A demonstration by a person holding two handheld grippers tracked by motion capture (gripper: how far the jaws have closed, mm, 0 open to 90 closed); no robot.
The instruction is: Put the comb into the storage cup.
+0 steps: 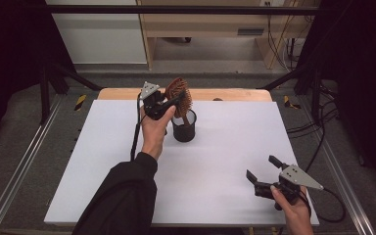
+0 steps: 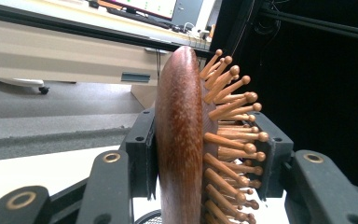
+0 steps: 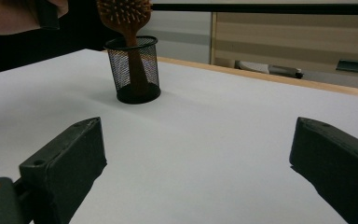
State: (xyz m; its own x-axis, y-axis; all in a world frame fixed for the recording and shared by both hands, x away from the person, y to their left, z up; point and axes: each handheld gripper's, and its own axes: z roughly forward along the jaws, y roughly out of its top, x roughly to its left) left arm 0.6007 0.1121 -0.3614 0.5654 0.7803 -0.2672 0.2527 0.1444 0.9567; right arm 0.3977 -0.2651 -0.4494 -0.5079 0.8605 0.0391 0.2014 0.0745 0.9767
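A brown wooden hairbrush [image 1: 178, 95] stands head-up with its handle down inside a black mesh cup [image 1: 183, 126] on the white table. My left gripper [image 1: 169, 104] is shut on the brush's head; in the left gripper view its pads press the smooth back and the peg bristles of the hairbrush [image 2: 200, 140]. My right gripper [image 1: 263, 169] hovers open at the near right of the table with nothing between its jaws. In the right gripper view the mesh cup [image 3: 135, 70] and the hairbrush [image 3: 126, 18] stand far ahead at the left.
The white table sheet [image 1: 225, 147] lies on a wooden top whose far edge [image 1: 225, 94] shows behind the cup. Black frame bars and cables run along both sides. A cabinet and a desk stand beyond the table.
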